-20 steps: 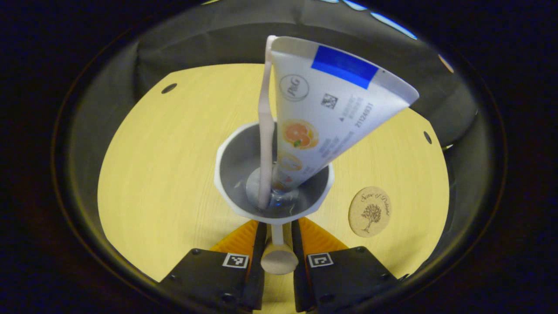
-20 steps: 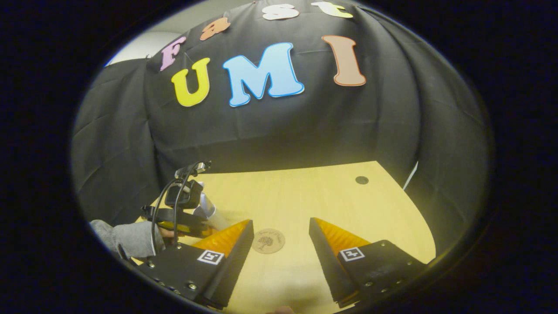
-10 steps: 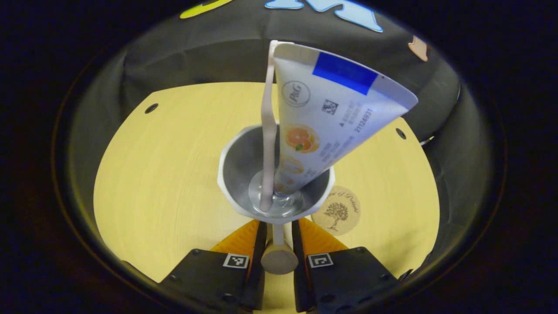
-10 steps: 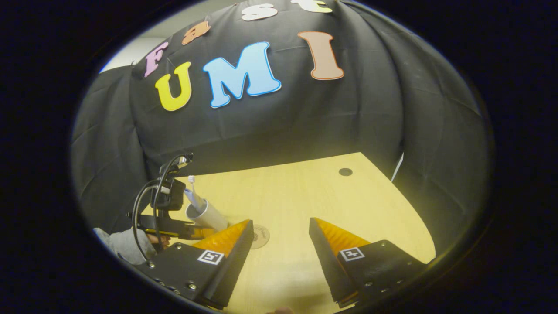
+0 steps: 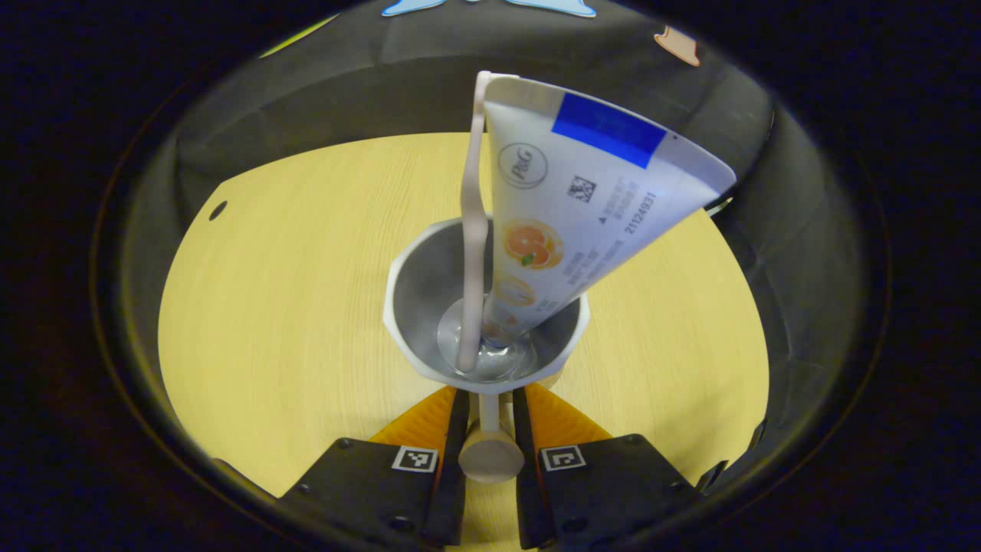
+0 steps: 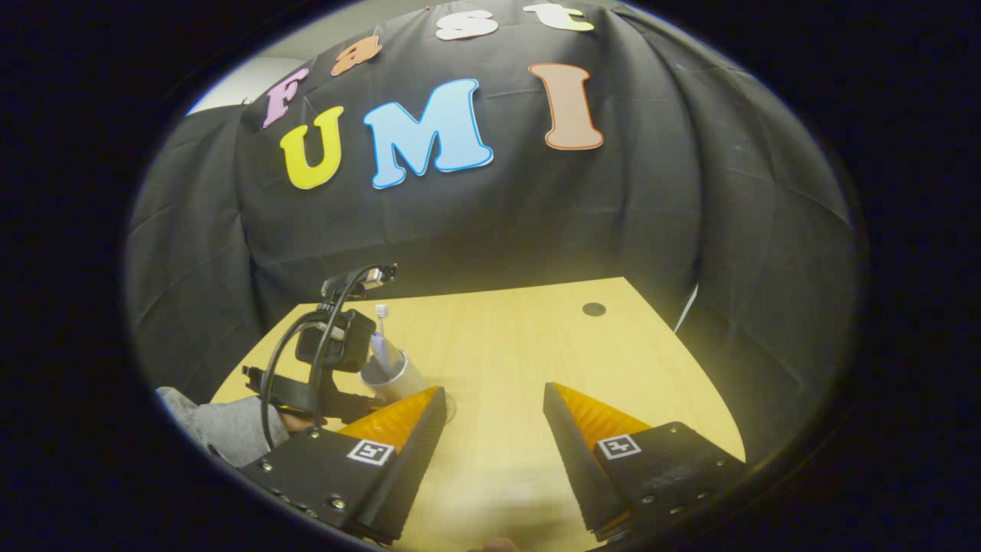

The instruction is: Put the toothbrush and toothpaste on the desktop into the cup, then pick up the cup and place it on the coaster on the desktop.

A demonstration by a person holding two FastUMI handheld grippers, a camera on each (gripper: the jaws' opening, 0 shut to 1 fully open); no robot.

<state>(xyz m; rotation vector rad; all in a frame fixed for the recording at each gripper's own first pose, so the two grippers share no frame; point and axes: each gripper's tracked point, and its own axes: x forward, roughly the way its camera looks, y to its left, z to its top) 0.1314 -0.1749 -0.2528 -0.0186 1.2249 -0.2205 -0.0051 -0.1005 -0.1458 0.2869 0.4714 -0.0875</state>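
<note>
The left gripper view rides on the left tool [image 5: 488, 414] and looks steeply down, very near, into the cup [image 5: 429, 284] with the tabletop [image 5: 291, 284] beneath. The right gripper view sits low behind the right tool [image 6: 494, 429], facing forward across the tabletop [image 6: 521, 345] toward the booth's far wall. Both views share the tabletop and the cup [image 6: 392, 376], which lies at the right view's near left.

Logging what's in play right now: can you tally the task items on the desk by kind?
Cup: 1
Toothbrush: 1
Toothpaste: 1
Coaster: 1, mostly hidden
Total: 4
</note>
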